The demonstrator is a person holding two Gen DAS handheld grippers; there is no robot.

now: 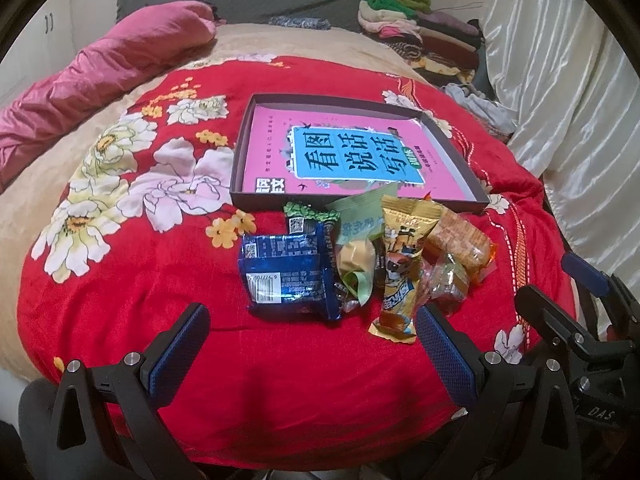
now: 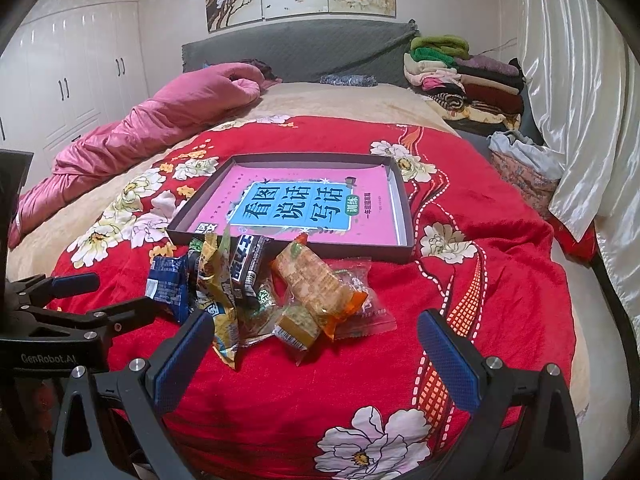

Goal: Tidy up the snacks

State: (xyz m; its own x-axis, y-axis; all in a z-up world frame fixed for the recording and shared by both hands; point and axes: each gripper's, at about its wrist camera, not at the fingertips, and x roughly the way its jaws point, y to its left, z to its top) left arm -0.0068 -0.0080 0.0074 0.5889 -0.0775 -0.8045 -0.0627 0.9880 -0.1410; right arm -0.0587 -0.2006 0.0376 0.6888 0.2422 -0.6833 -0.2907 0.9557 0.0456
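A heap of wrapped snacks lies on the red flowered bedspread just in front of a shallow dark box lid point(image 1: 460, 168) point(image 2: 408, 216) lined with a pink and blue book cover. The heap holds a blue packet point(image 1: 286, 276) point(image 2: 168, 286), a yellow packet point(image 1: 400, 268) point(image 2: 218, 300), an orange packet point(image 1: 460, 242) point(image 2: 316, 280) and a black packet point(image 2: 250, 266). My left gripper point(image 1: 310, 318) stands open just short of the blue and yellow packets. My right gripper point(image 2: 316, 330) is open too, close before the heap's near edge. Neither holds anything.
A rolled pink quilt point(image 2: 152, 128) lies along the bed's left side. Folded clothes point(image 2: 464, 76) are stacked at the far right by the grey headboard point(image 2: 300, 52). A shiny white curtain point(image 2: 580, 120) hangs on the right. White wardrobes point(image 2: 72, 76) stand left.
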